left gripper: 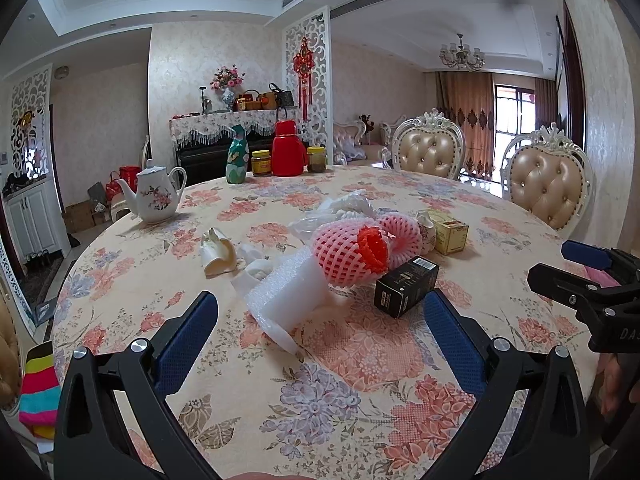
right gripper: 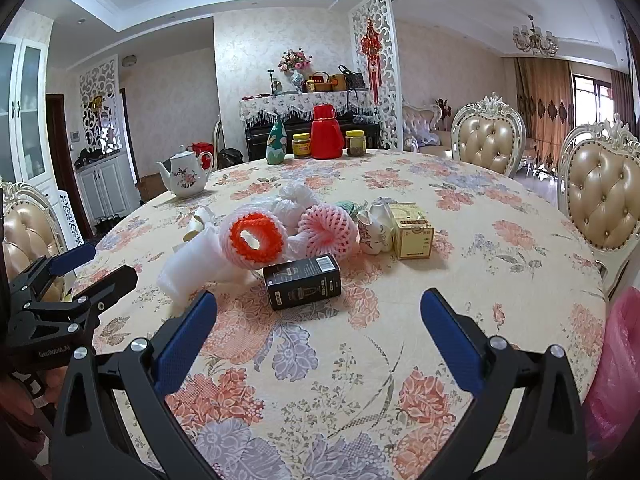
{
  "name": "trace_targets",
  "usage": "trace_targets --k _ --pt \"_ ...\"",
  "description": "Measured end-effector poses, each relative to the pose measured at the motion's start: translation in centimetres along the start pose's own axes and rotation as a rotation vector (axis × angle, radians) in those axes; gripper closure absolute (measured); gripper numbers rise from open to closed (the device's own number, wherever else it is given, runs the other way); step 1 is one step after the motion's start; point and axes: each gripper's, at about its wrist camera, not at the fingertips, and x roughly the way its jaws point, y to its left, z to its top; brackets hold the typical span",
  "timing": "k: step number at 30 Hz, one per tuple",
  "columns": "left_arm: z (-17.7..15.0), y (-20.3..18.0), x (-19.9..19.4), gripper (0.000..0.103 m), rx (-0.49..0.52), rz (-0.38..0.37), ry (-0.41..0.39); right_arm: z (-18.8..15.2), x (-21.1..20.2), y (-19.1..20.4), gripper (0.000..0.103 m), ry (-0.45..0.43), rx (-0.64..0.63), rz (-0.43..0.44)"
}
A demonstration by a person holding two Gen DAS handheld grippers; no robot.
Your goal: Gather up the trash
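Tools (left gripper: 318,316) (right gripper: 318,316) are hovering level over my worktop (right gripper: 500,280), both released, gripping nothing. Trash pile is sitting mid-worktop ahead: black box (right gripper: 303,287) nearest, foam nets (right gripper: 256,240) behind.

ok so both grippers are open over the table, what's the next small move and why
Probably ease the right gripper forward onto the black cardboard box. It is the nearest piece in the trash pile and lies almost centred between the open fingers. The left gripper faces the white foam sheet, and both hold nothing.
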Motion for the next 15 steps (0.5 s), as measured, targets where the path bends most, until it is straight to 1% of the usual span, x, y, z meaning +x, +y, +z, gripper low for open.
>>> trace_targets --k 15 --pt "-0.12 0.02 0.04 0.007 -0.002 0.000 0.009 -0.17 0.05 -0.44 0.004 0.007 0.028 0.004"
